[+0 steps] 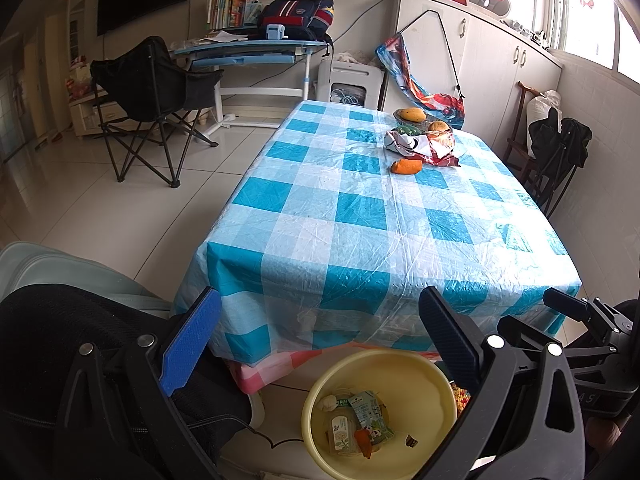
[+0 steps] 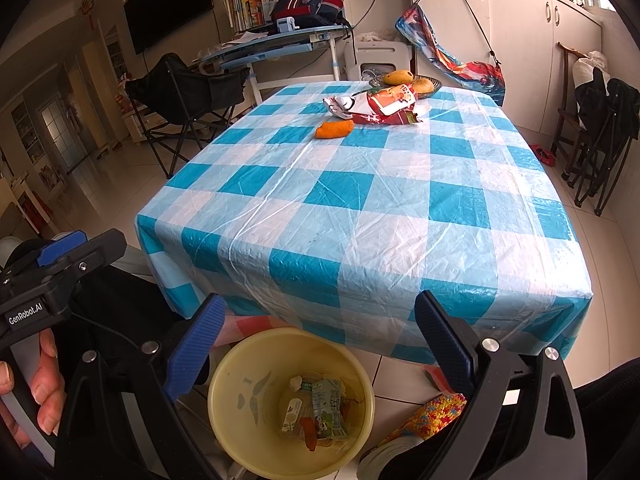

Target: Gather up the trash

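both grippers, left (image 1: 320,344) and right (image 2: 320,340), hanging wide open, gripping nothing | I'm hovering over the bin (image 2: 224,384) | peel (image 2: 334,129) and wrappers (image 2: 384,108) sitting far across the table (image 2: 360,216), peel lying crosswise | right gripper's looking nearer

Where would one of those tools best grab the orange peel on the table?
Probably across the narrow middle of the orange peel, coming from above on the near side. It lies flat and long, crosswise, with the crumpled wrapper just behind it.

Folding chair (image 1: 152,96), backpack (image 1: 298,16), mangoes (image 1: 412,114)
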Available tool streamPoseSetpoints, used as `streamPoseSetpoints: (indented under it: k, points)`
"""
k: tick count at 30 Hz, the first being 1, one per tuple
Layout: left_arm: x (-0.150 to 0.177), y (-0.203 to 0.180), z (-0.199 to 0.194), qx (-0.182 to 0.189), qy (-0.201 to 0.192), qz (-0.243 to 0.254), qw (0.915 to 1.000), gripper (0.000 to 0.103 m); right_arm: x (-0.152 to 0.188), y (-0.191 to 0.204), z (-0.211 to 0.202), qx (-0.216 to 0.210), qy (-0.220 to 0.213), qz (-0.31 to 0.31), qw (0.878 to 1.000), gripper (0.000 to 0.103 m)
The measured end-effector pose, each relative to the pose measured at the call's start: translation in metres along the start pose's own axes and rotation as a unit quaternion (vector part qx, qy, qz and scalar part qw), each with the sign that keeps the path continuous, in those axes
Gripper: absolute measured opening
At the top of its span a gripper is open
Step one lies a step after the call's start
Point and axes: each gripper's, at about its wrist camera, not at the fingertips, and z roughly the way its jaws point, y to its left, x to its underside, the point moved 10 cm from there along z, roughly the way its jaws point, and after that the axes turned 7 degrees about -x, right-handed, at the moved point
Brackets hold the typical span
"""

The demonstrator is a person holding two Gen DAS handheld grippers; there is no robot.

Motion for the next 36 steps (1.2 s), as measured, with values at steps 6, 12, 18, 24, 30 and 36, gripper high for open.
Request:
streamPoseSetpoints:
  k: [6, 12, 18, 24, 30, 36]
  points:
    - [0.0003, 0.0006, 0.0003, -0.003, 0.002, -0.002, 1.0, 0.096, 0.0003, 0.0004, 0.0004, 0.0, 0.001, 0.0, 1.0, 0.092]
    - [0.0003, 0.0006, 0.0005, -0.003, 0.003, -0.002, 1.0, 0.096, 0.0012, 0.0006, 0.0011, 0.0, 0.001, -0.001, 1.0, 0.092]
    - [0.0002, 0.0008, 0.0008, -0.003, 0.003, -0.002, 1.0, 0.096, 0.0006, 0.0011, 0.0012, 0.0, 0.001, -0.001, 1.0, 0.092]
    - [0.0002, 0.0007, 0.001, -0.003, 0.003, -0.002, 1.0, 0.096, 0.0003, 0.0015, 0.0014, 0.0, 0.001, -0.002, 1.0, 0.092]
    - [-0.0001, 0.0009, 0.0013, -0.003, 0.003, -0.002, 1.0, 0.096, 0.0006, 0.0017, 0.0016, 0.001, 0.002, -0.002, 1.0, 0.092]
    - [-0.0001, 0.0009, 0.0016, -0.003, 0.003, -0.002, 1.0, 0.096, 0.0041, 0.0019, 0.003, 0.0, 0.004, -0.004, 1.0, 0.092]
